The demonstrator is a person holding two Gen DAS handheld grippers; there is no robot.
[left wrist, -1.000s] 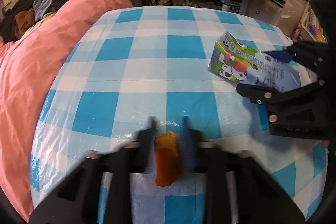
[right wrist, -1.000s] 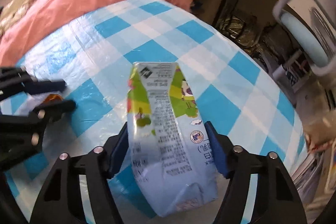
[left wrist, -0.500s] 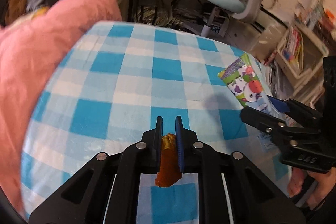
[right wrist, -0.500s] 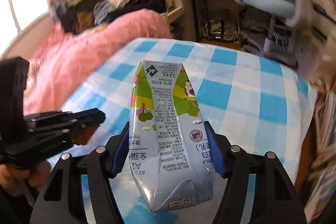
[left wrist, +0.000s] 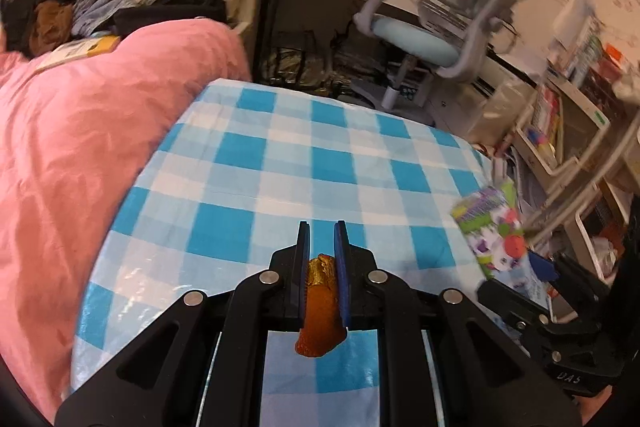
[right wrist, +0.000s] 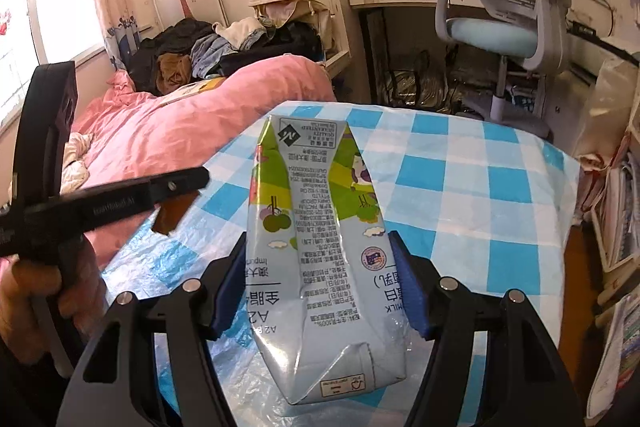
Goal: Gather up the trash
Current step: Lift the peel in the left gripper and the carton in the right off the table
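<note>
My left gripper (left wrist: pixel 322 231) is shut on an orange-brown crumpled wrapper (left wrist: pixel 320 311), which hangs down between the blue pads above the checked table (left wrist: pixel 280 163). A flattened milk carton (right wrist: pixel 316 251), green and pale blue with printed text, is clamped between the pads of my right gripper (right wrist: pixel 318 259) and held in the air over the table (right wrist: pixel 480 195). The same carton (left wrist: pixel 494 239) shows at the right edge of the left wrist view. In the right wrist view the left gripper (right wrist: pixel 188 183) reaches in from the left with the wrapper (right wrist: pixel 172 215) in it, held by a hand (right wrist: pixel 32 291).
A pink duvet (left wrist: pixel 80 155) on a bed lies along the table's left side, with piled clothes (left wrist: pixel 100 3) behind. A blue and grey desk chair (left wrist: pixel 432 27) stands beyond the far edge before a desk. Shelves with books (left wrist: pixel 560 131) stand to the right.
Both grippers have risen off the table with their loads. The wrapper and the carton now hang above the cloth. Both views have tilted up, showing more of the room.
</note>
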